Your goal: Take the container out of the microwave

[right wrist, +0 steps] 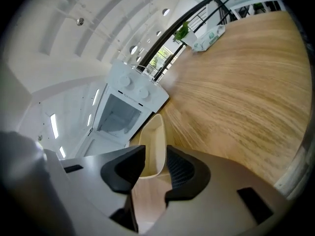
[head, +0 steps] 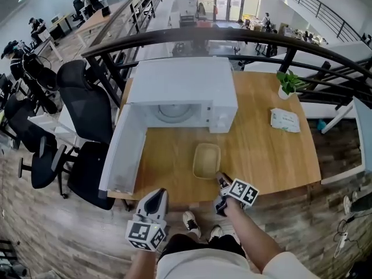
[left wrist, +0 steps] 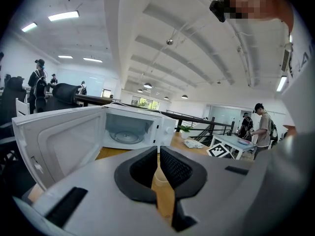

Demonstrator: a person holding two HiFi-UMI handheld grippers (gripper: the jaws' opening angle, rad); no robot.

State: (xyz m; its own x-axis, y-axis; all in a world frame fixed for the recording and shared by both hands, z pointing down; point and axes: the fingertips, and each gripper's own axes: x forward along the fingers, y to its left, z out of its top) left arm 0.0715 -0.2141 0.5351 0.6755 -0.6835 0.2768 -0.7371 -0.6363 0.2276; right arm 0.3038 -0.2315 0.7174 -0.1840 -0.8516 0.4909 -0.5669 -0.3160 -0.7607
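The beige container (head: 206,160) sits on the wooden table (head: 267,156) in front of the white microwave (head: 180,89). The microwave door (head: 122,156) hangs wide open to the left and the chamber holds only its glass turntable (left wrist: 123,136). My right gripper (head: 221,180) is at the container's near right corner. In the right gripper view the jaws of that gripper (right wrist: 155,163) stand open astride the container's (right wrist: 152,141) near rim, with a gap at the pads. My left gripper (head: 156,195) is at the table's front edge, shut and empty, pointing at the microwave (left wrist: 130,127).
A small potted plant (head: 286,85) and a pack of wipes (head: 285,120) sit at the table's right. Black office chairs (head: 87,115) stand left of the open door. A dark railing (head: 232,36) runs behind the microwave. People stand in the background.
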